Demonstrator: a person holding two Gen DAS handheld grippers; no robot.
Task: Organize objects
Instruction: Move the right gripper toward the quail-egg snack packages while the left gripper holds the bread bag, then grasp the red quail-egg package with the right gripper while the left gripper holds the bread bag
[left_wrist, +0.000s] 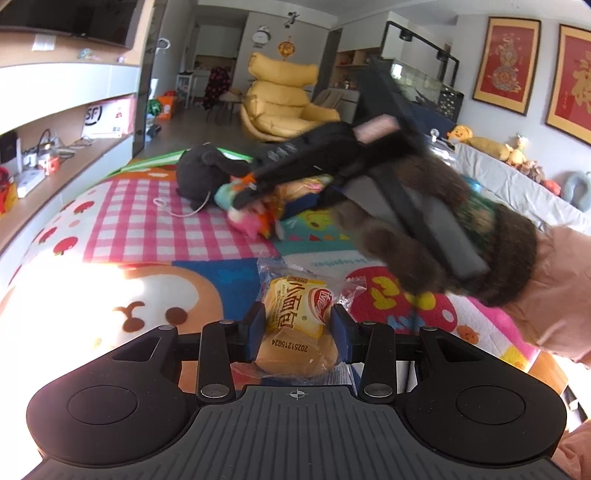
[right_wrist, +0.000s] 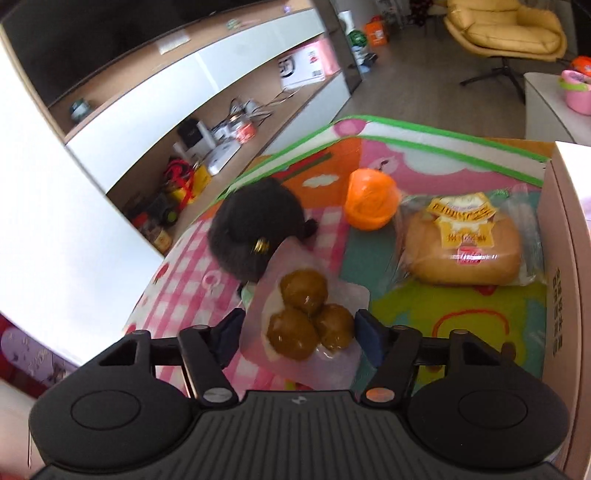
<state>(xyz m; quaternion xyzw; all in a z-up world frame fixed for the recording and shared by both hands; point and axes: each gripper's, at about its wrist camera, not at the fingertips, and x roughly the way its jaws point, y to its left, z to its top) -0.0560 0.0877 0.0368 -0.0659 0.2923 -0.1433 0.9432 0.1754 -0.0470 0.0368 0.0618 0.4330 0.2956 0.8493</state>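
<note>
**Two grabs at once on the play mat – tips for not squashing the snacks**

Both hands are busy here. The left gripper (left_wrist: 297, 325) has its jaws on either side of a small yellow-labelled bread bun in a clear plastic wrapper (left_wrist: 295, 325), pinching it at the middle, with the pads touching the packet's sides. I'd keep that squeeze light, since soft bread will probably dent and the slippery film could slide.

The right gripper (right_wrist: 299, 334) sits with its jaws spread around a clear packet of three brown glazed balls (right_wrist: 304, 314). The pads look just beside the packet's edges, but I can't tell if they're actually biting yet. I'd close on the flat film edge or low across the balls, not on top.

That packet lies on the colourful cartoon play mat (right_wrist: 461, 314), touching a black plush toy (right_wrist: 255, 229). An orange plastic ball (right_wrist: 371, 199) and a bigger wrapped bun (right_wrist: 465, 247) sit beyond, with a cardboard box wall (right_wrist: 561, 277) just right of the bun. My guess is the box is where the stuff goes, so lift straight up first to clear the plush.
</note>
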